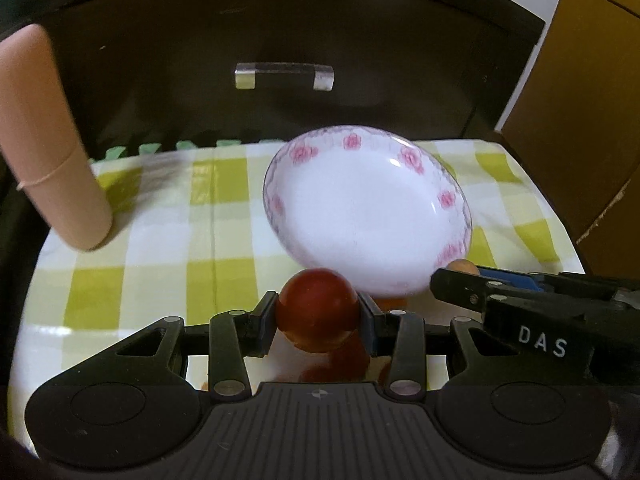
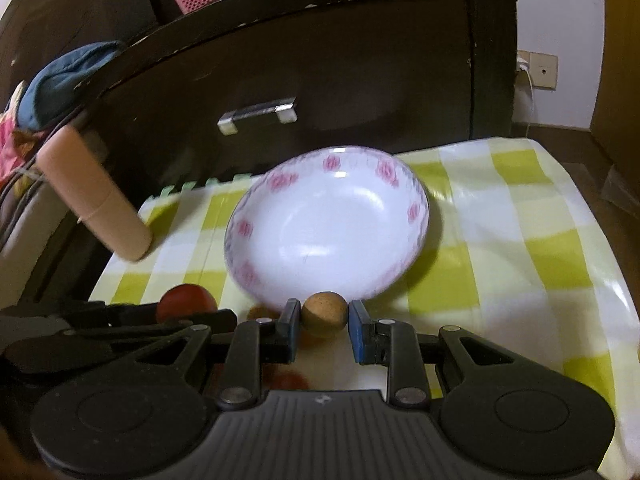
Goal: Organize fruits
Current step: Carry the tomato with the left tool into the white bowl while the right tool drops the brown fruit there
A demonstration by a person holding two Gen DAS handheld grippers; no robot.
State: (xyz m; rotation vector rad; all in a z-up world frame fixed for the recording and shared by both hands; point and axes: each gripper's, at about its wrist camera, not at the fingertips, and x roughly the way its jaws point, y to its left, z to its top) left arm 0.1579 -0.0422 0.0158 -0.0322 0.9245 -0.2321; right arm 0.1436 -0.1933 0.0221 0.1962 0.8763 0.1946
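A white bowl with pink flowers (image 1: 368,208) stands empty on the green-checked cloth; it also shows in the right wrist view (image 2: 328,224). My left gripper (image 1: 318,316) is shut on a dark red round fruit (image 1: 318,310), held just in front of the bowl; the fruit also shows in the right wrist view (image 2: 186,300). My right gripper (image 2: 324,326) holds a small brown round fruit (image 2: 324,312) between its pads, though a small gap shows at the right pad. The right gripper (image 1: 520,300) reaches in from the right in the left wrist view.
A dark cabinet drawer with a metal handle (image 1: 284,76) stands behind the cloth. A beige cylinder (image 1: 52,152) leans at the left. More fruit (image 2: 262,314) lies on the cloth below the grippers. A cardboard box (image 1: 592,100) is at the right.
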